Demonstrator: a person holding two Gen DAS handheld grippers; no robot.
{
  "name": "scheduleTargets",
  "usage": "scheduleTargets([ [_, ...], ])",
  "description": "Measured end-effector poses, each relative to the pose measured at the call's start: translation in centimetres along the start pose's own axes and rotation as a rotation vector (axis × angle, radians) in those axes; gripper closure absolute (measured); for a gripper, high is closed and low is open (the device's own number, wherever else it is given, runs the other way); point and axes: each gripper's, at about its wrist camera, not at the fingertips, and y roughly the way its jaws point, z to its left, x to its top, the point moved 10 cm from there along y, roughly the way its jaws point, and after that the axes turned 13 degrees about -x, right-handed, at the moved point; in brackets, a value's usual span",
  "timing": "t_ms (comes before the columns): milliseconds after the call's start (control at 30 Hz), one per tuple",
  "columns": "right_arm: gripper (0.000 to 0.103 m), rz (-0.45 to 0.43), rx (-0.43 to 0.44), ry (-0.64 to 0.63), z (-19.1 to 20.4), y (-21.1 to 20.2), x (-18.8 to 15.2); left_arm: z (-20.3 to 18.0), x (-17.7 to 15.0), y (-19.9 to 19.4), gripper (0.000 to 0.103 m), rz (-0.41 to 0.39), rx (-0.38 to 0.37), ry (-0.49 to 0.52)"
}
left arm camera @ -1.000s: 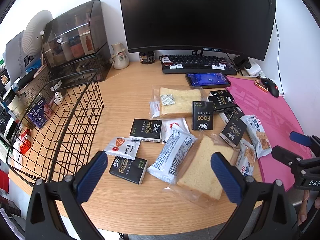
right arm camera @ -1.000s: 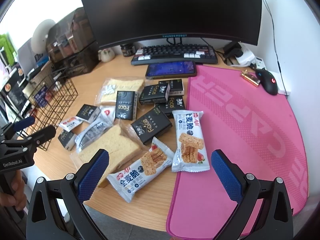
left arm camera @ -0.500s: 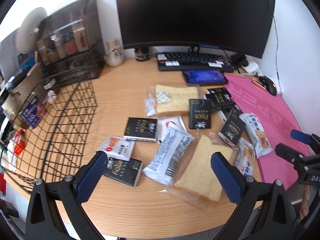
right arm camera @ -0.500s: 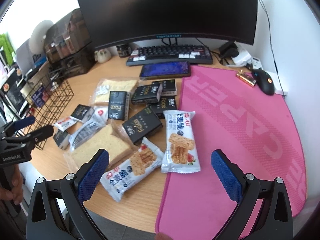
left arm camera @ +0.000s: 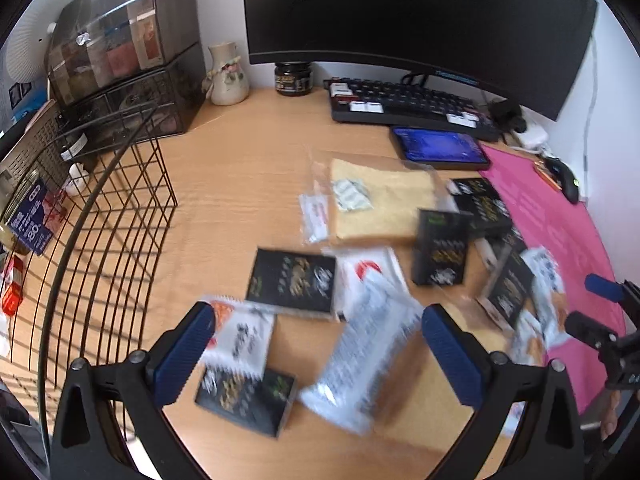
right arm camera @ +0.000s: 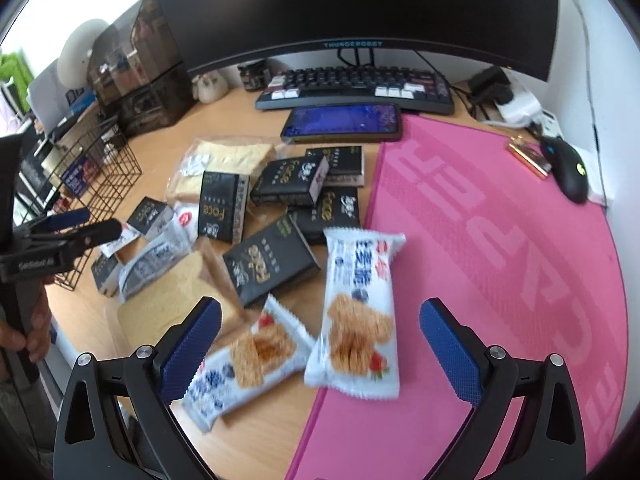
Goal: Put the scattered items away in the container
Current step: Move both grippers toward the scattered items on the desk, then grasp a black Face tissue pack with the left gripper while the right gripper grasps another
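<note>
A black wire basket (left arm camera: 100,248) stands at the desk's left side. Snack packets lie scattered on the wooden desk: several black boxes (left arm camera: 292,280), a white sachet (left arm camera: 244,336), a blue-white wrapper (left arm camera: 360,364) and bagged bread (left arm camera: 380,204). My left gripper (left arm camera: 316,356) is open, low above the white sachet and a black box (left arm camera: 244,396). In the right wrist view two white cracker packets (right arm camera: 360,312) (right arm camera: 248,360) lie between the fingers of my open right gripper (right arm camera: 320,348). The basket (right arm camera: 96,168) shows at far left there.
A monitor (left arm camera: 420,12), keyboard (left arm camera: 404,104) and phone (left arm camera: 440,148) line the back. A pink mat (right arm camera: 500,280) with a mouse (right arm camera: 568,168) covers the right. A dark organiser (left arm camera: 120,60), a small vase (left arm camera: 226,76) and a jar (left arm camera: 292,78) stand behind the basket.
Both grippers have dropped closer to the desk. The left one moved forward over the white sachet and black box; the right one closed in on the two cracker packets.
</note>
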Motion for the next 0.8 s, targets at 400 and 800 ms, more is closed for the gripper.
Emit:
scheduleTargets([
  [400,0.002,0.047,0.034,-0.007,1.0,4.8,3.3,3.4,0.4,5.8,0.0,0.114,0.015,-0.016],
  [800,0.002,0.067,0.02,-0.017,1.7,6.3,3.8,5.1,0.5,7.7,0.0,0.123,-0.006,-0.034],
])
